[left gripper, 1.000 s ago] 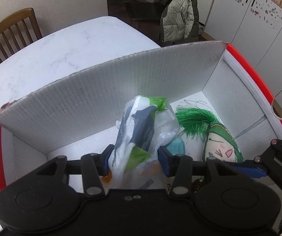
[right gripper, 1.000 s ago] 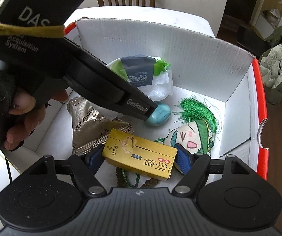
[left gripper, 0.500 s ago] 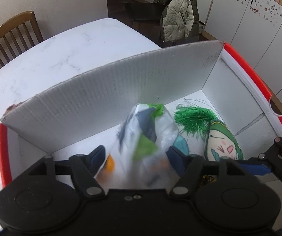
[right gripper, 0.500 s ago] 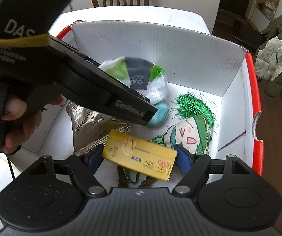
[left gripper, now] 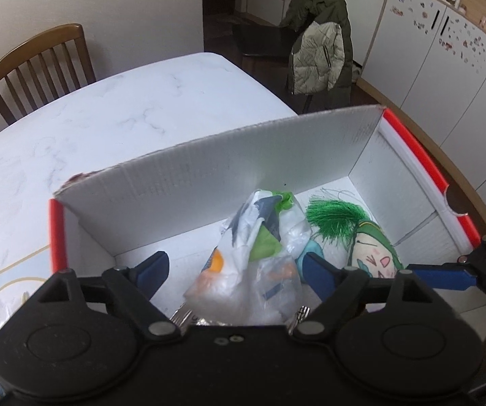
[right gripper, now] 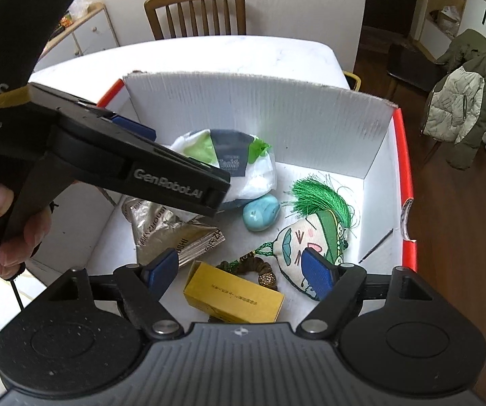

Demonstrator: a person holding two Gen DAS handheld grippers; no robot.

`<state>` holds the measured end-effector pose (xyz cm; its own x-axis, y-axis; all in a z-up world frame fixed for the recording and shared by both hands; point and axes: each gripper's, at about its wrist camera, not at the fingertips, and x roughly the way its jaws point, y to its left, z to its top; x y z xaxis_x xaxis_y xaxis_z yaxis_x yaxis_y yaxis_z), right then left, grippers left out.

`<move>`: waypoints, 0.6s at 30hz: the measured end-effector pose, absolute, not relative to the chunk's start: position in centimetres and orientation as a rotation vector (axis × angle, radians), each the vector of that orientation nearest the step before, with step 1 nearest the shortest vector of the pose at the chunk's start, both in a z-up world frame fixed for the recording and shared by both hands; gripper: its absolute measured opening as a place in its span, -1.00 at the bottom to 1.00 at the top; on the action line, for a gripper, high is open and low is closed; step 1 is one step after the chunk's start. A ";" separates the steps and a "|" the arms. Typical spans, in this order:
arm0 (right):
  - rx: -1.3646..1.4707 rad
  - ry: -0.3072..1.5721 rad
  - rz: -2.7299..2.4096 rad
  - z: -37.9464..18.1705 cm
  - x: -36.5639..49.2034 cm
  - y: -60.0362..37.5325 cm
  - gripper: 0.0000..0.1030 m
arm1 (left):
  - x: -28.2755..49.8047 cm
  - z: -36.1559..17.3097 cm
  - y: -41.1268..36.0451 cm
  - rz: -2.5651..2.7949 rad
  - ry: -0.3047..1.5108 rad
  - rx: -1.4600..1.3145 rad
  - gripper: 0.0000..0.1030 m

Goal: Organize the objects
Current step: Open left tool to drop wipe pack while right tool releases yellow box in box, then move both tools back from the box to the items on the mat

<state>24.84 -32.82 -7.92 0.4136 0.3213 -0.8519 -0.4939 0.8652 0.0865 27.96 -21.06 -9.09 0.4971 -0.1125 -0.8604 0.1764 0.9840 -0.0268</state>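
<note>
Both claws hang released over the red-edged white cardboard box (right gripper: 314,125): the left gripper (left gripper: 232,270) above the crinkled plastic bag (left gripper: 259,257). The right gripper (right gripper: 243,270) is above the yellow rectangular carton (right gripper: 232,299), touching nothing

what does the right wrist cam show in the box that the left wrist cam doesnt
Only the right wrist view shows the yellow carton, the silver foil pack, the brown beaded cord and the hand holding the left gripper. Only the left wrist view shows the right gripper from outside. Both show the white box, plastic bag, teal stone and green-haired doll.
</note>
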 end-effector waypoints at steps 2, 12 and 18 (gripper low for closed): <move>-0.188 1.013 0.518 -7.5 24.6 -32.8 0.54 | 27.5 -8.6 -20.8 -0.171 1.024 0.062 0.68; -0.173 0.959 0.525 -5.1 23.2 -33.0 0.54 | 24.7 -5.5 -19.3 -0.155 0.958 0.009 0.72; -0.164 0.920 0.537 -3.4 22.3 -32.6 0.54 | 22.3 -3.3 -18.2 -0.142 0.907 -0.021 0.73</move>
